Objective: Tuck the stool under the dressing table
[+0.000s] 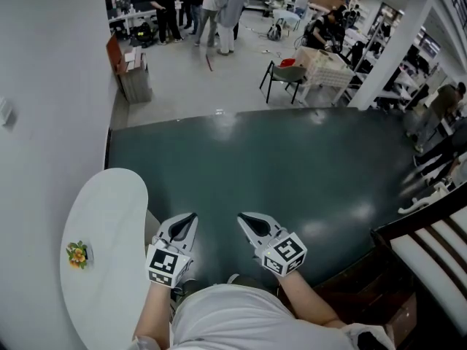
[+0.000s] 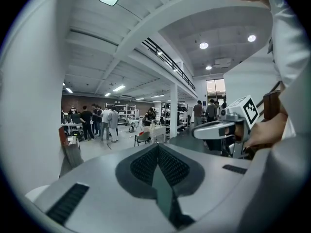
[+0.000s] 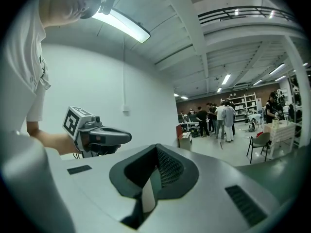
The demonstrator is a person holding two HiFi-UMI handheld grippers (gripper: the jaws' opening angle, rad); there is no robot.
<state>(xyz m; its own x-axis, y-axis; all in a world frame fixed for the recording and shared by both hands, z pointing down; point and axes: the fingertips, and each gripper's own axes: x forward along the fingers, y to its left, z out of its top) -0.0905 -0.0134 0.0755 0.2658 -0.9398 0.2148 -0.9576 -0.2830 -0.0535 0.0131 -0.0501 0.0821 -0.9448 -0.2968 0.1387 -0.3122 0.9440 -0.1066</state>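
Observation:
The white oval dressing table (image 1: 109, 217) stands at the lower left against the wall, with a small flower ornament (image 1: 77, 254) on it. No stool shows clearly in any view; a pale edge (image 1: 152, 222) peeks out between the table and my left hand. My left gripper (image 1: 188, 219) is held level just right of the table, jaws shut and empty, pads meeting (image 2: 156, 147). My right gripper (image 1: 246, 219) is beside it, also shut on nothing (image 3: 156, 149). Each gripper shows in the other's view: the right one (image 2: 214, 129), the left one (image 3: 116, 136).
A dark green floor mat (image 1: 292, 166) spreads ahead. A dark wooden chair with white slats (image 1: 427, 250) stands at the lower right. Further off are a black chair (image 1: 281, 79), a small cabinet (image 1: 131, 71) by the white wall (image 1: 44, 86), and several people (image 1: 211, 6).

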